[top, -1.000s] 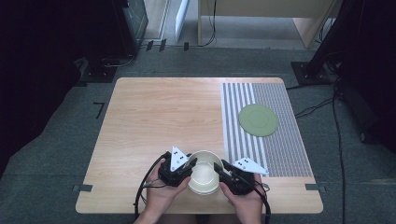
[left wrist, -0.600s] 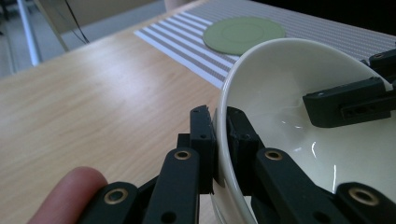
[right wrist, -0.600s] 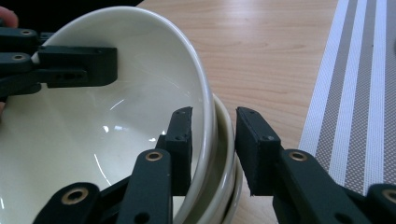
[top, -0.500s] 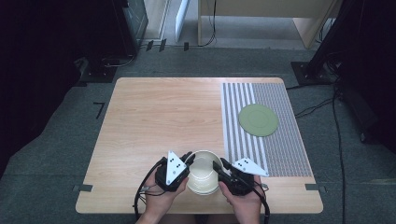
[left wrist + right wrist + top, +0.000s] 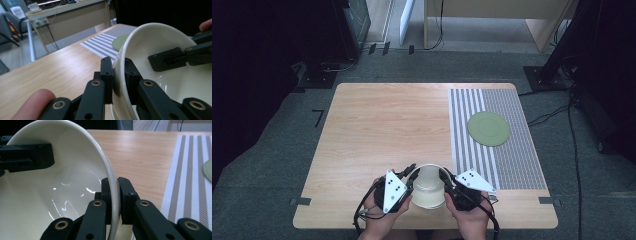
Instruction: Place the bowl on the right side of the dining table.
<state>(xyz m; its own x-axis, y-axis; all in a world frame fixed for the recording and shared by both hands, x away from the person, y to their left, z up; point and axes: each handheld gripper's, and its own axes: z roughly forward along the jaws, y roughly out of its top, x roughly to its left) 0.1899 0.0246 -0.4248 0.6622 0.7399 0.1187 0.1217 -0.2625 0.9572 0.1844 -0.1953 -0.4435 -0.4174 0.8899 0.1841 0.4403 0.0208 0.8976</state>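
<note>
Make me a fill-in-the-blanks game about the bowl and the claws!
1. The left claw and the right claw both pinch the ____ of the cream bowl.
2. Inside, the bowl is ____.
3. The green plate lies on the ____ mat.
4. The bowl is held by ____ claws at once.

Missing words: rim; empty; striped; two
</note>
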